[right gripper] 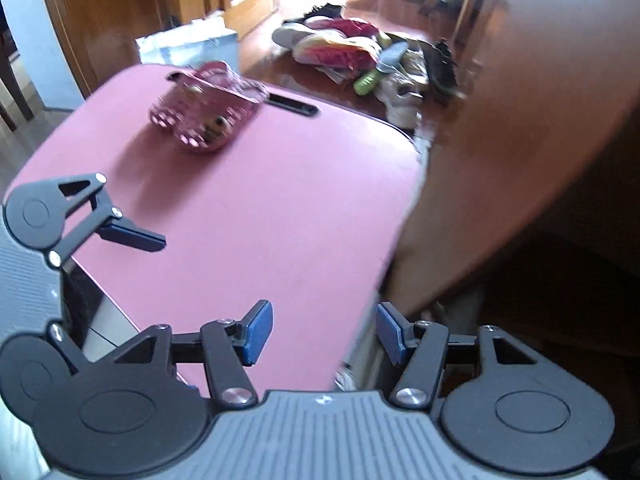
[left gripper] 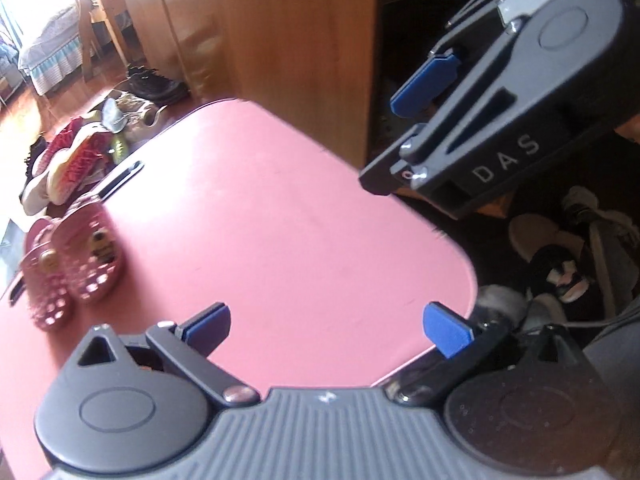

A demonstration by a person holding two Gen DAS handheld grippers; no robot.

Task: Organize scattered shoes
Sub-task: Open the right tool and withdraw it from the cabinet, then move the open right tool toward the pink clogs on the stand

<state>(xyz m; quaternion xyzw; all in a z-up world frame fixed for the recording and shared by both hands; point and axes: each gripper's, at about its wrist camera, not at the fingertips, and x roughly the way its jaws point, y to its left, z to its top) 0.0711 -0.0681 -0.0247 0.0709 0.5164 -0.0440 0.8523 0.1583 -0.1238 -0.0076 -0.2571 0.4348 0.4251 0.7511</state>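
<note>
A pair of pink perforated clogs (left gripper: 72, 268) stands side by side near the left edge of a pink tabletop (left gripper: 280, 208); the right wrist view shows these clogs (right gripper: 208, 112) at the far end of that tabletop (right gripper: 260, 208). My left gripper (left gripper: 328, 328) hovers open over the table's near part, nothing between its blue pads. My right gripper (right gripper: 324, 334) is open and empty too, above the table's right edge. In the left wrist view the right gripper (left gripper: 408, 136) hangs at the upper right. A pile of sneakers (left gripper: 76, 156), red, white and yellow-green, lies on the floor beyond the table.
A wooden cabinet (left gripper: 304, 40) rises right behind the table. More footwear, white and black (left gripper: 560, 256), lies in the dark space to its right. The shoe pile (right gripper: 352, 48) lies on a wooden floor (right gripper: 264, 52); a white bag (right gripper: 188, 44) stands beside the table. A bed (left gripper: 48, 52) is far off.
</note>
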